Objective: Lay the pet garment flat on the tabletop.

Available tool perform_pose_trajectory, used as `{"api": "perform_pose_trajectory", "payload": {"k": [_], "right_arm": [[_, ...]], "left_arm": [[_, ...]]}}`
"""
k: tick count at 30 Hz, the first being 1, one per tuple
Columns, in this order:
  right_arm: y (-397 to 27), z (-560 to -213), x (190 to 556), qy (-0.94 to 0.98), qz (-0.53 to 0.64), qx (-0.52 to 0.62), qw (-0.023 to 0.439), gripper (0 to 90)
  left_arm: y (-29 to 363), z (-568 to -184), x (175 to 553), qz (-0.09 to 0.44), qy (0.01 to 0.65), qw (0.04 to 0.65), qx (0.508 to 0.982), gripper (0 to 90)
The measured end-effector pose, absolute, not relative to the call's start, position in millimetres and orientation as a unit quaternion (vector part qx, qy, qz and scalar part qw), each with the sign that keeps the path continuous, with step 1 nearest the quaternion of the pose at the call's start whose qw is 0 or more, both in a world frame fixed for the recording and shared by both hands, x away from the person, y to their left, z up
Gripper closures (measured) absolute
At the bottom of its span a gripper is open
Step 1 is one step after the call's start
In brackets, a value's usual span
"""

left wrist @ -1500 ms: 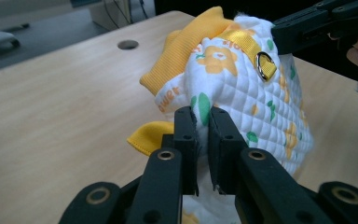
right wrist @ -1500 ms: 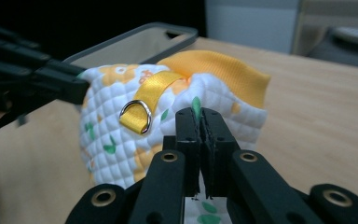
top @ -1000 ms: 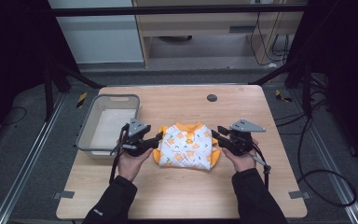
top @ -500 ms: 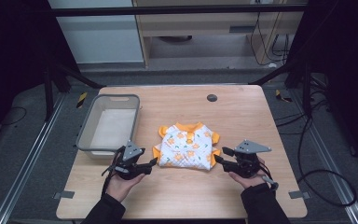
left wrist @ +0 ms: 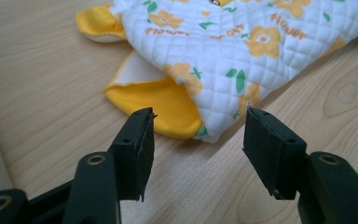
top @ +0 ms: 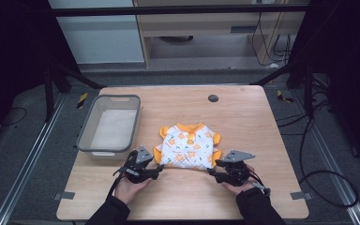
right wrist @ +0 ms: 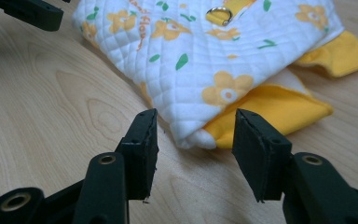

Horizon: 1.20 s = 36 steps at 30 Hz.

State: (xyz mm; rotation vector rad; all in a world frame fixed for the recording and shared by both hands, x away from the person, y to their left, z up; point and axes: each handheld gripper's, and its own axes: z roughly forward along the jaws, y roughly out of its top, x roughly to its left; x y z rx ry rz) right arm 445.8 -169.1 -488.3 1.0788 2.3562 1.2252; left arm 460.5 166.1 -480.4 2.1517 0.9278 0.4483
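Both grippers sat low at the shirt's (top: 189,146) near corners — left gripper (left wrist: 198,135) just narrowed, right gripper (right wrist: 193,135) barely widened, neither gripping. I saw the shirt flat mid-table (top: 243,117), beside the bin (top: 86,136).

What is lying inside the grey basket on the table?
The grey basket appears to hold nothing: its pale bottom shows bare from the high view. The strip just behind its near wall is hidden. The flowered garment lies outside, on the table.
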Motion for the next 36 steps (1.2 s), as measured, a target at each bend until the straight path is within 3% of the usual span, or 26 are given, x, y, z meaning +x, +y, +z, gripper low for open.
{"api": "perform_pose_trajectory", "payload": {"k": [3, 9, 13, 20, 25, 36], "right_arm": [[-167, -491, 446, 0.814, 0.421, 0.377, 0.133, 50.5], [-159, -500, 449, 0.826, 0.403, 0.370, 0.135, 53.2], [-160, -501, 451, 0.826, 0.396, 0.374, 0.141, 63.3], [-158, -498, 452, 0.827, 0.397, 0.371, 0.143, 78.5], [-159, -492, 451, 0.824, 0.408, 0.368, 0.134, 83.4], [-182, -456, 435, 0.796, 0.475, 0.356, 0.121, 84.8]], "left_arm": [[162, -485, 462, 0.177, 0.356, 0.358, 0.845, 44.1], [158, -492, 465, 0.171, 0.353, 0.343, 0.853, 54.2], [157, -494, 467, 0.166, 0.357, 0.336, 0.856, 66.0], [154, -494, 468, 0.154, 0.354, 0.333, 0.860, 78.9], [156, -490, 467, 0.139, 0.350, 0.347, 0.859, 82.4], [168, -453, 442, 0.132, 0.326, 0.411, 0.841, 84.1]]}}
